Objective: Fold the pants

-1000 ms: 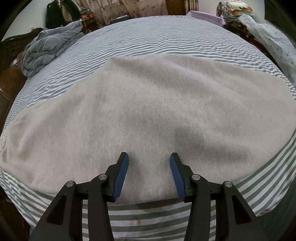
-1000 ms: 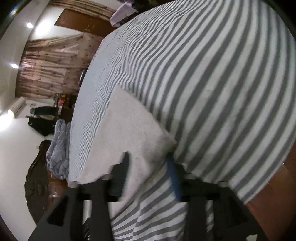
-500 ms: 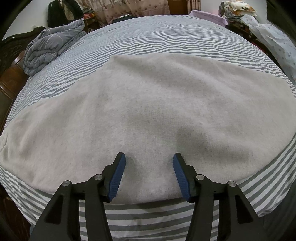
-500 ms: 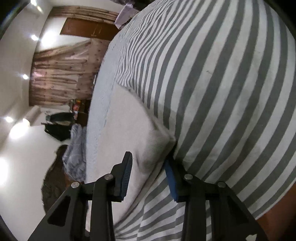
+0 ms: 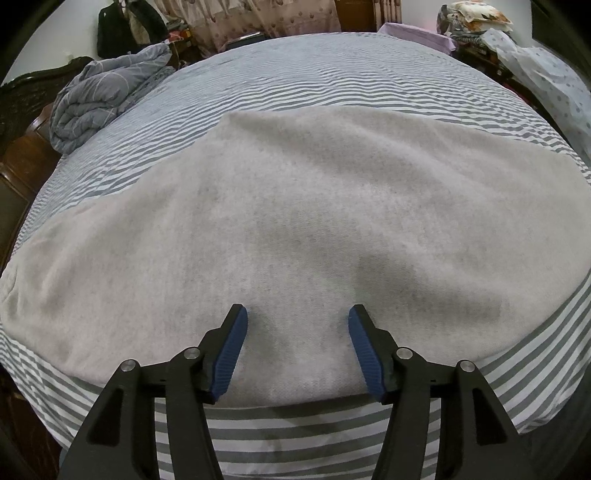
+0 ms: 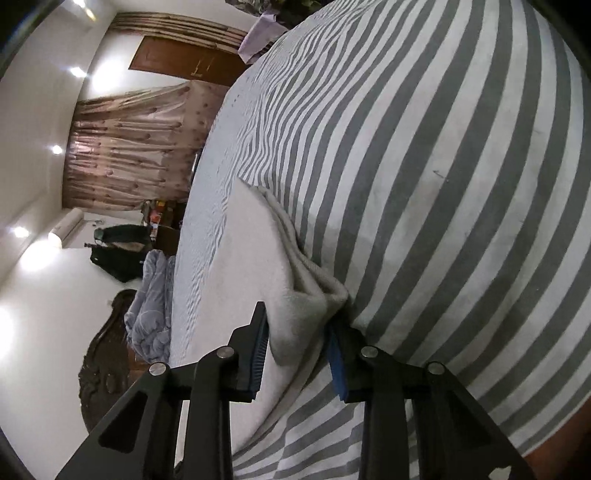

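Left gripper (image 5: 297,317): jaws stand wide and are opening, nothing pinched; its 2 blue pads (image 5: 231,354) hover over the near edge of the pants (image 5: 314,206), with flat fabric showing in the gap between them.

Right gripper (image 6: 299,332): jaws are closing around a bunched corner of the pants (image 6: 306,302). The folded layers fill the gap; the left pad lies against the cloth, while the right pad is partly hidden behind the fold, so full contact on that side cannot be confirmed.

The pants, pale grey fleece, lie spread flat on the striped bed sheet (image 5: 332,81), along the sheet's near edge. In the left wrist view they span almost the full width of the bed.

Beyond the pants: a crumpled grey quilt (image 5: 99,99) sits at the far left edge of the sheet, against a dark carved wooden bed frame (image 5: 22,122). A lilac pillow (image 5: 417,31) lies at the sheet's far end. Curtains (image 6: 125,147) hang beyond the sheet.
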Available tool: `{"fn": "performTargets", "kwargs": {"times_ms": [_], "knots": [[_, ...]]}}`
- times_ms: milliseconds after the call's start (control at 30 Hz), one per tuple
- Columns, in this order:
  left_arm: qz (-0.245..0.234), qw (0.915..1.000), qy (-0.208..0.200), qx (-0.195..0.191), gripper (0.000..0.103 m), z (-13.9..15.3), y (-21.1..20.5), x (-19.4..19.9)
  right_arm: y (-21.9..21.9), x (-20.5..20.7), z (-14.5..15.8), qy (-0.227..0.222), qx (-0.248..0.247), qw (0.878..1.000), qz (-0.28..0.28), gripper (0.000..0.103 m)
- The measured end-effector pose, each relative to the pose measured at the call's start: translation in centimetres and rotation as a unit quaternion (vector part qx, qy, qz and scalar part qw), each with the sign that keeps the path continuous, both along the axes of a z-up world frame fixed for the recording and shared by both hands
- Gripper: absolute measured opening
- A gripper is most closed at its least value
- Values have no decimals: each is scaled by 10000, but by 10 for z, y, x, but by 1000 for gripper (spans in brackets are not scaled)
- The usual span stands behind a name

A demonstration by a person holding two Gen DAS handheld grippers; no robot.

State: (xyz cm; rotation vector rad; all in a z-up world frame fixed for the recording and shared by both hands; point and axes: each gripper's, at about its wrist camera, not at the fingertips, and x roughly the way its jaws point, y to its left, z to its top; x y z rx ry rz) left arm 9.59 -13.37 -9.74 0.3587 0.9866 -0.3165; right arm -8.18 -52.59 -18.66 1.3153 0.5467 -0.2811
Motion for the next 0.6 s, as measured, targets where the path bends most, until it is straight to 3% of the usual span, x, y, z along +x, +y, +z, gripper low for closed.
{"fn": "performTargets", "kwargs": {"times_ms": [200,367,600], "knots": [[-23,9999,71,-145,58,12,1,1,8,3,31,182,-293,9994,15,18],[-338,9974,-3,-643,58,33,-10,-15,18,30,74,102,-572,9980,247,16],[-775,9923,466,-850,58,10,-44,-20,45,76,123,-141,-860,9932,778,16]]}}
